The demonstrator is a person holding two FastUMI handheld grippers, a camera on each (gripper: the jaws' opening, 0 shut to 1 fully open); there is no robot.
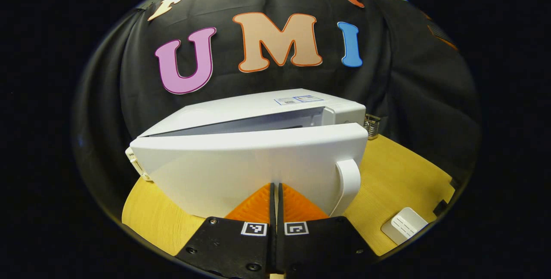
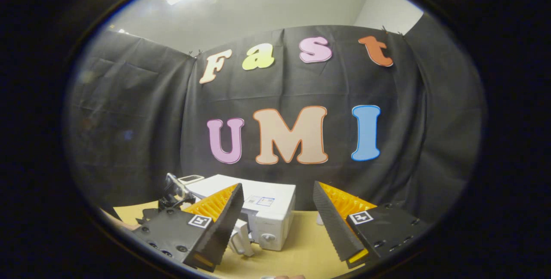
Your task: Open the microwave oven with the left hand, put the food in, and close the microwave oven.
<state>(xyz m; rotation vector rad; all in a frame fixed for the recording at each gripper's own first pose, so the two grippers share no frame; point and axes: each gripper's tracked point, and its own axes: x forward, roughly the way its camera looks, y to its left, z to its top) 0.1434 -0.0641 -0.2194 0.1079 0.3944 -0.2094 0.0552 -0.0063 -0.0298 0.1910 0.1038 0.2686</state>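
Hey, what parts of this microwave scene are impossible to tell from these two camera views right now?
- Microwave cavity, left gripper view: the ajar door covers it, so whether food is inside is unknown.
- Metal object behind the microwave, left gripper view: mostly hidden, unidentifiable.
- White object on the table, left gripper view: too small to identify.
- Door handle, right gripper view: partly behind the right gripper.

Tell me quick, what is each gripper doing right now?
Left gripper: jaws closed, holding nothing, right up against the microwave door.
Right gripper: jaws open, empty.
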